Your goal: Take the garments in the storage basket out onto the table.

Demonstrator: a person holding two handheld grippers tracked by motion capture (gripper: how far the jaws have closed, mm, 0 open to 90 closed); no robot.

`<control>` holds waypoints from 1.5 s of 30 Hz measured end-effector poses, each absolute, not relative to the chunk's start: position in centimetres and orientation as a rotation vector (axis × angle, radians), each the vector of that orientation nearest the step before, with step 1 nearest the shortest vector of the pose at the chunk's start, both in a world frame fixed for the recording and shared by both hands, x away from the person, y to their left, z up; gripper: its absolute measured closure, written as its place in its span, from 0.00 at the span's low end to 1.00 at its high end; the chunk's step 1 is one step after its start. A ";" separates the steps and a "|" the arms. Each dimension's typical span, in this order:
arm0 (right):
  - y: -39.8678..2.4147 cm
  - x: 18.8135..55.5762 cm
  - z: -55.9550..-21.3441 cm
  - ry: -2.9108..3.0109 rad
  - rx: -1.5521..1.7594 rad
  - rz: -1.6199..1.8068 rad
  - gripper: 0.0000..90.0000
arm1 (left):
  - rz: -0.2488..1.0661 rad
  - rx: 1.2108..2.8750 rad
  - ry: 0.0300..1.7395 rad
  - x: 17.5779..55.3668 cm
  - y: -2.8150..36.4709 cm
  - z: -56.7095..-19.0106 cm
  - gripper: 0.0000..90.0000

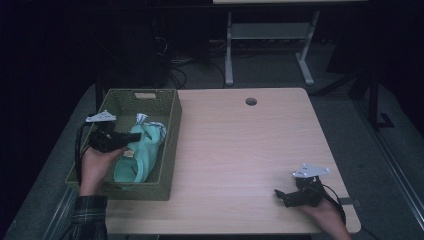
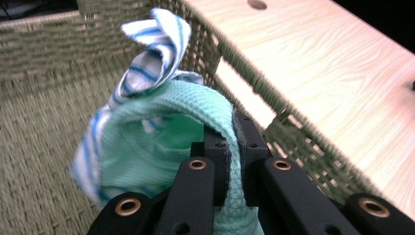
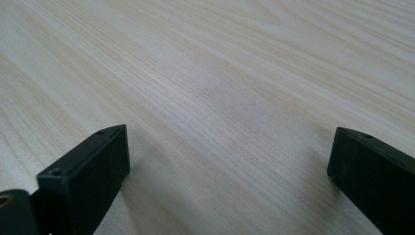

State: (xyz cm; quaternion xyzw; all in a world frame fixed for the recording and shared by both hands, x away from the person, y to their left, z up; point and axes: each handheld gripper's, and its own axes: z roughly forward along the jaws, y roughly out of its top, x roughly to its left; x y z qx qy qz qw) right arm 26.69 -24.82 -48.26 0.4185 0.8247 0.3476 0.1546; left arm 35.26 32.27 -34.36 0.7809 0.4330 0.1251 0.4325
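Mint-green cloth, blue-and-white striped cloth, olive woven basket (pale wood-grain table).

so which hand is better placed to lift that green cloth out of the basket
Left. The left gripper is already clamped on the green cloth inside the basket, while the right gripper sits open and empty on the table, far off.

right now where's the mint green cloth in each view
High view: the mint green cloth lies left of centre inside the woven basket, at the left gripper.
Left gripper view: it sits at centre and lower centre, pinched between the black jaws, with a blue striped cloth above it.
Right gripper view: bare wooden table, no cloth.
Shared landmark: the basket's woven wall.
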 end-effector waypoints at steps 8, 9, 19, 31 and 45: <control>-24.8 26.7 -48.3 2.363 1.199 0.995 0.02 | 0.342 1.883 1.033 34.9 32.1 -33.1 0.95; -24.8 26.7 -48.3 2.362 1.200 0.996 0.02 | 0.345 1.875 1.031 34.8 32.1 -33.0 0.95; -24.8 26.7 -48.3 2.363 1.197 0.996 0.02 | 0.374 1.835 0.985 34.6 32.1 -31.1 0.95; -24.8 26.7 -48.3 2.364 1.206 0.995 0.02 | 0.379 1.801 0.924 34.7 31.4 -28.7 0.95; -24.8 26.7 -48.3 2.363 1.203 0.994 0.02 | 0.356 1.771 0.827 34.7 29.5 -25.6 0.95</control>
